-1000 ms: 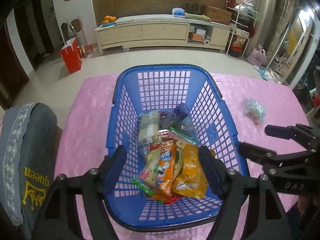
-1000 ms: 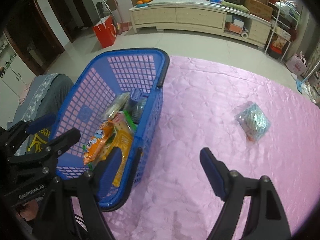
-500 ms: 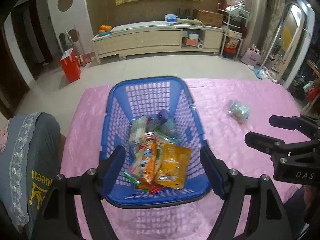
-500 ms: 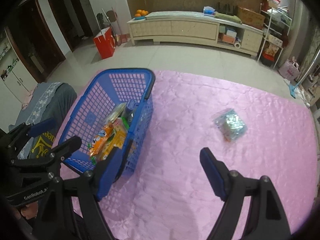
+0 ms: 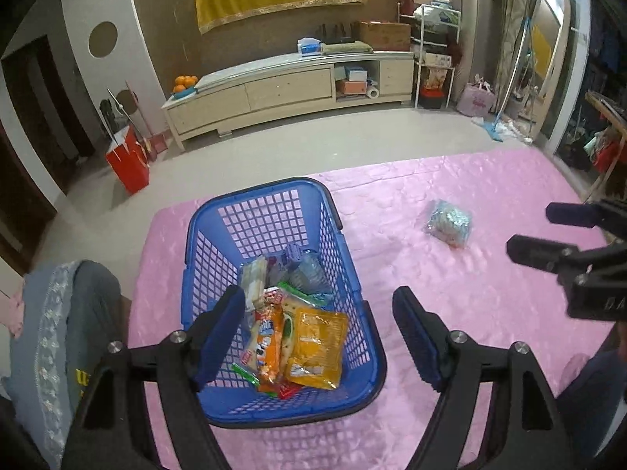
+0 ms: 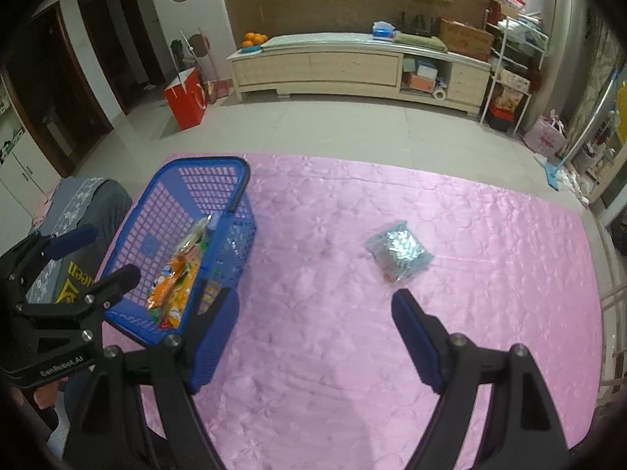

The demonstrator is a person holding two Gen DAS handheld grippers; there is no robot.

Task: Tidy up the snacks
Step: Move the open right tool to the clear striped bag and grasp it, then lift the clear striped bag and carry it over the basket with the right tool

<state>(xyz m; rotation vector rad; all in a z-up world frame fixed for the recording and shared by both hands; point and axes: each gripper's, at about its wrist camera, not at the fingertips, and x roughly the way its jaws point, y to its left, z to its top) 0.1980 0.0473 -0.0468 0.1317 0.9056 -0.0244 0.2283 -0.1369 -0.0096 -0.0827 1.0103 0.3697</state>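
A blue plastic basket [image 5: 354, 274] stands on the pink tablecloth [image 5: 450, 293] and holds several snack packs, among them an orange one [image 5: 316, 342]. It also shows in the right wrist view [image 6: 164, 211]. A clear bag of silver-wrapped sweets [image 5: 448, 224] lies alone on the cloth to the basket's right, and shows in the right wrist view [image 6: 399, 250]. My left gripper [image 5: 319, 333] is open and empty, raised above the basket's near end. My right gripper [image 6: 315, 327] is open and empty, above the cloth short of the sweets bag.
A grey cushion with yellow lettering [image 5: 62, 337] lies at the table's left edge. Beyond the table are bare floor, a red paper bag [image 5: 127, 160] and a long low cabinet [image 5: 290, 90]. The table's far edge runs just behind the basket.
Both grippers have pulled back and risen, so the basket and the sweets bag look smaller and farther. Both stay open and empty. Nothing on the table moved.
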